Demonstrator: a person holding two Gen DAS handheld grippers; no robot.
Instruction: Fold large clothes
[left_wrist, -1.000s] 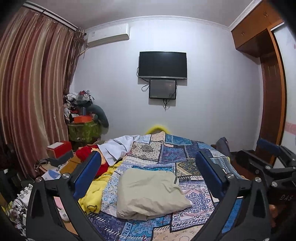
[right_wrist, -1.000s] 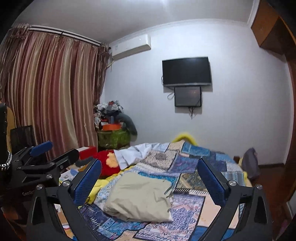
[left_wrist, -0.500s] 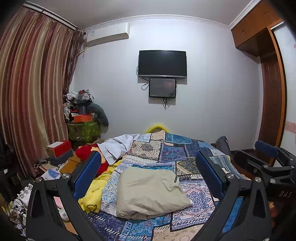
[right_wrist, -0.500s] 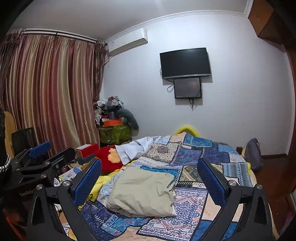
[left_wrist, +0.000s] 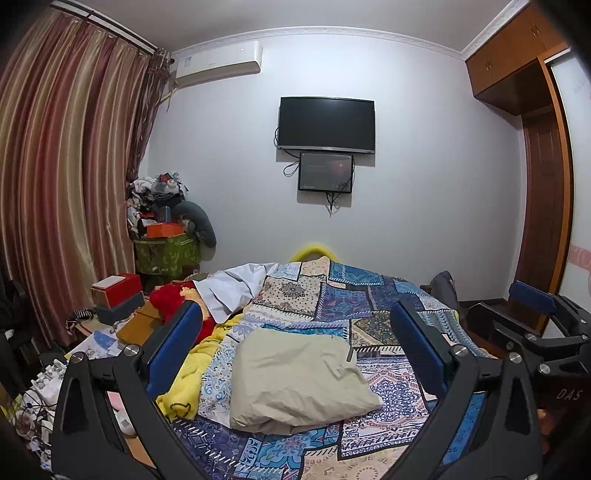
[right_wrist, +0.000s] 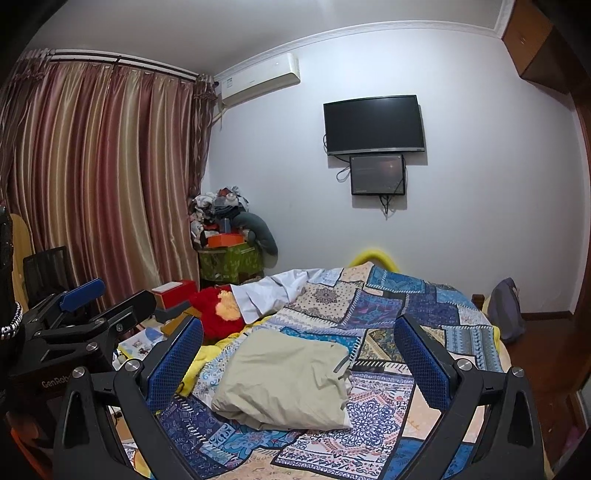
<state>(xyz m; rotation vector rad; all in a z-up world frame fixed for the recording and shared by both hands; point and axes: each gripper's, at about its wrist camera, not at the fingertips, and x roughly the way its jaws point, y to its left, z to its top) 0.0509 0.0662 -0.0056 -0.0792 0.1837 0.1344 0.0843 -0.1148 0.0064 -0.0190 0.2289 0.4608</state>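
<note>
Left wrist view, left gripper (left_wrist: 293, 339) spread wide and empty, right gripper (right_wrist: 297, 345) likewise, folded beige garment (left_wrist: 295, 380) on patchwork bedspread (left_wrist: 354, 302), near end, both grippers raised clear.

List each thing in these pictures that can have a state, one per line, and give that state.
Left gripper: jaws open, holding nothing.
Right gripper: jaws open, holding nothing.
Beige garment: folded, lying on the patchwork bedspread.
White garment: unfolded, crumpled at the bed's far left.
Television: screen dark.
Curtains: drawn shut.
Upper cupboard doors: shut.
</note>
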